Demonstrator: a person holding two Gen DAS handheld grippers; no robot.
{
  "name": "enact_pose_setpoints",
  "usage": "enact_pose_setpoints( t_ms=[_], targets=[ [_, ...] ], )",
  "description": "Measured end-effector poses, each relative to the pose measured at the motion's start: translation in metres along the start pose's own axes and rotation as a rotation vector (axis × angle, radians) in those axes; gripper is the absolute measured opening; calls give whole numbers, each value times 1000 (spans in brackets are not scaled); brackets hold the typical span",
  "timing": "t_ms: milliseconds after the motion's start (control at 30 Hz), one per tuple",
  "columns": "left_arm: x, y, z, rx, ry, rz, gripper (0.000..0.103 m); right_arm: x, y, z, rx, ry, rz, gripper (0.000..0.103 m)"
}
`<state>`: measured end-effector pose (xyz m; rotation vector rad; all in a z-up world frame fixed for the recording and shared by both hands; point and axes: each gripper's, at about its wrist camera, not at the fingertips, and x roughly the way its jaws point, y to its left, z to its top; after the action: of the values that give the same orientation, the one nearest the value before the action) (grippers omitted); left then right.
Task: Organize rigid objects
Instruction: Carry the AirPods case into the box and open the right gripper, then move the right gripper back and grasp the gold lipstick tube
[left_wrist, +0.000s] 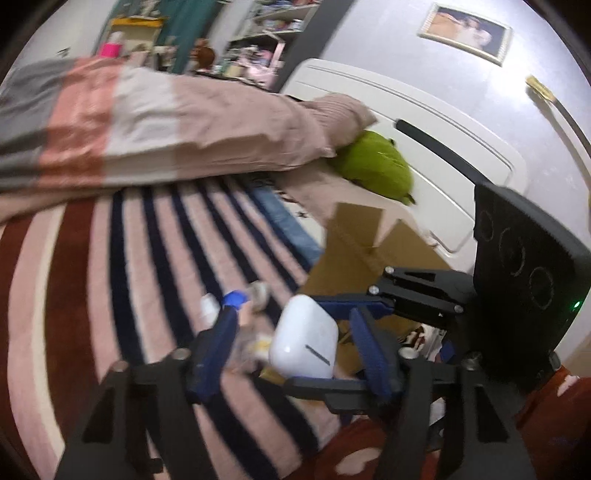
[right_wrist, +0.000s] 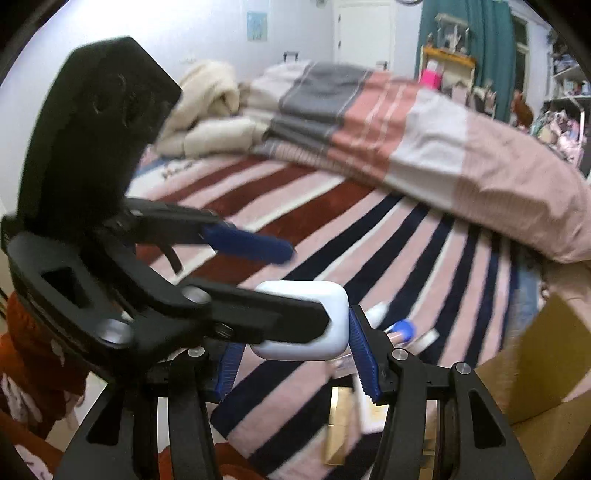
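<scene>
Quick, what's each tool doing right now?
Left tool: open, gripping nothing.
Right tool: shut on the white case.

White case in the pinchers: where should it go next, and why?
Probably swing the right gripper sideways to the cardboard box. Its pads look clamped on the white case, held above the striped blanket, and the box sits close beside it.

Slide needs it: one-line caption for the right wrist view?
Right gripper clamps a white case over a striped bedspread; open left gripper straddles it.
</scene>
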<state>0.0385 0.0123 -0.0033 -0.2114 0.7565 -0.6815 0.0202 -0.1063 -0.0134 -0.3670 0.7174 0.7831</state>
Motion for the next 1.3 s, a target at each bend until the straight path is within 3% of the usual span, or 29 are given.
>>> enact_pose_setpoints(
  t_ms=[167, 433, 567, 733, 800, 900, 933, 1300],
  targets=[
    [22, -37, 27, 53, 24, -62, 32, -33, -29, -2, 31, -58, -59, 49],
    [77, -93, 68, 148, 88, -108, 32, -75, -95, -25, 118, -82, -140, 49],
    [115, -110, 84, 155, 163, -141, 32, -85, -127, -37, 175, -39, -150, 49],
    [143, -119, 87, 157, 234, -124, 32, -78, -148, -46, 223, 40, -168, 50],
    [149, -120, 88, 158, 239, -98, 36, -75, -151, -49, 228, 66, -175, 51],
    [148, -118, 89, 151, 219, -85, 61, -81, -152, -54, 240, 61, -188, 63],
    [146, -118, 90, 154, 209, -77, 63, -83, -152, -54, 238, 60, -190, 63],
    [88, -89, 83, 122, 114, -5, 65, -83, -129, -40, 211, 58, -196, 63]
  ],
)
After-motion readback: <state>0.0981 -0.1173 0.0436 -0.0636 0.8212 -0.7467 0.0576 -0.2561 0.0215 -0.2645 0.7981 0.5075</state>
